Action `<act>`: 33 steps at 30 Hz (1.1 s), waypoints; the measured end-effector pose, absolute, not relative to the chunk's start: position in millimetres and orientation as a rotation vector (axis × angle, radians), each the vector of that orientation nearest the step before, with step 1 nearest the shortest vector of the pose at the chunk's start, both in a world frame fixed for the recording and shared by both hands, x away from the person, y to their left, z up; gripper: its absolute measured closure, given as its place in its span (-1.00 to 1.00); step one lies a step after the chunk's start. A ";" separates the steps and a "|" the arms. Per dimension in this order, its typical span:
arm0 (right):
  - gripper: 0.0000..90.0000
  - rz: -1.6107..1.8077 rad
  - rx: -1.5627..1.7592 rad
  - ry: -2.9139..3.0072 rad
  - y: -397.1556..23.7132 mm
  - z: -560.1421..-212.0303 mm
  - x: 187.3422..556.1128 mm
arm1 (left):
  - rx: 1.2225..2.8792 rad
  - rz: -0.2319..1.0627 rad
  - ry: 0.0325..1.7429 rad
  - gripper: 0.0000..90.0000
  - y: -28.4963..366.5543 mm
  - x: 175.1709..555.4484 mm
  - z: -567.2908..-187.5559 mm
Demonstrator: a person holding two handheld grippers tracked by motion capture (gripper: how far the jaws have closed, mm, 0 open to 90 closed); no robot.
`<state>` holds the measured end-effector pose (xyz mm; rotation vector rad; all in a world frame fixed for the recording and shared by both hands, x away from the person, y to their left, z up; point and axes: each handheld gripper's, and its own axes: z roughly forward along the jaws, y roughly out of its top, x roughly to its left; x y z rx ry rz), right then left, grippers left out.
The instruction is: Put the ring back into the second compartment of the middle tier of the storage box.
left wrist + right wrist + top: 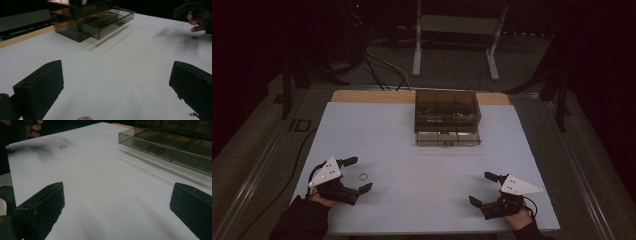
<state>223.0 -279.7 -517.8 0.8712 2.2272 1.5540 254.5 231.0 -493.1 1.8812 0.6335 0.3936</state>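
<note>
We see the left gripper (353,174) near the left front of the white table (422,150), its jaws spread wide and empty, with a small ring (363,176) lying flat on the surface just between and slightly beyond the fingertips. The right gripper (486,189) rests near the right front, jaws likewise wide apart and holding nothing, well apart from the ring.

We judge the step in hand to be the pickup of the ring by the left gripper. To do it well, we would centre the jaws on either side of the ring, lower the tips until they touch the table, and close slowly so the thin band neither tips nor skids away. The smoked drawer box (447,116) stands at the far middle, its bottom drawer (447,137) pulled open toward us.

The left gripper view catches just the far edge of the ring (85,117) at its bottom margin, confirming that it sits between the jaws. The right gripper view shows the ring (63,146) whole at the far left, and a small metal piece (155,149) inside one drawer compartment, which the high view leaves too dim to make out.
</note>
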 end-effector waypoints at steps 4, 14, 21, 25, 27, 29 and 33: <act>-1.00 1.549 0.869 2.229 -279.4 -518.1 223.2 | 1.880 0.404 0.651 -0.98 233.7 258.4 -494.2; -1.00 1.548 0.871 2.223 -279.9 -518.1 223.2 | 1.901 0.448 0.705 -0.98 239.9 268.0 -498.1; -1.00 1.544 0.872 2.222 -279.8 -518.1 223.0 | 1.911 0.474 0.768 -0.98 243.7 274.5 -499.9; -1.00 1.538 0.871 2.223 -279.7 -518.3 223.2 | 1.919 0.504 0.829 -0.98 245.6 277.6 -500.1; -1.00 1.538 0.873 2.223 -279.6 -518.5 223.4 | 1.921 0.499 0.851 -0.98 247.1 279.1 -499.3; -1.00 1.535 0.873 2.225 -279.4 -518.8 223.5 | 1.922 0.507 0.871 -0.98 248.1 279.7 -498.7; -1.00 1.532 0.872 2.226 -279.3 -518.7 223.3 | 1.952 0.493 0.905 -0.98 248.9 281.2 -499.3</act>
